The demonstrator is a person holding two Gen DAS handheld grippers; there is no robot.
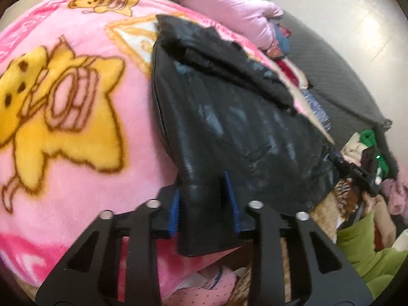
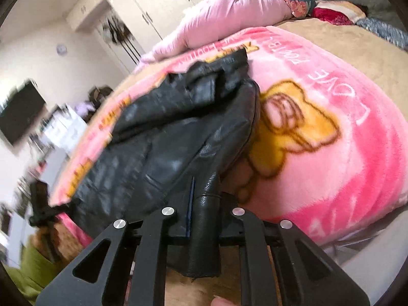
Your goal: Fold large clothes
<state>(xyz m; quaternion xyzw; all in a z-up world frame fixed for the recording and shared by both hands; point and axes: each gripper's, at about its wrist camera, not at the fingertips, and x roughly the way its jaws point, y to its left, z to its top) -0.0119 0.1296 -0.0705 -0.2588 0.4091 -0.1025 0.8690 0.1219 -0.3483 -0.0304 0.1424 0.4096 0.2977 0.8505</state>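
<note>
While lying on the pink blanket (image 1: 76, 38), black leather jacket (image 1: 229, 127), hem pinched by left tongs (image 1: 204, 199), right tongs (image 2: 204, 204)

"LOVE" — white letters on pink blanket (image 2: 331, 97)

My left wrist camera looks down along its fingers, close over the jacket (image 1: 229, 117) on the blanket (image 1: 76, 102), facing the floor beyond. My right wrist camera, equally close, faces the wardrobe (image 2: 153, 2). Both share jacket (image 2: 165, 140), blanket (image 2: 331, 140) and pink quilt (image 1: 216, 0).
</note>
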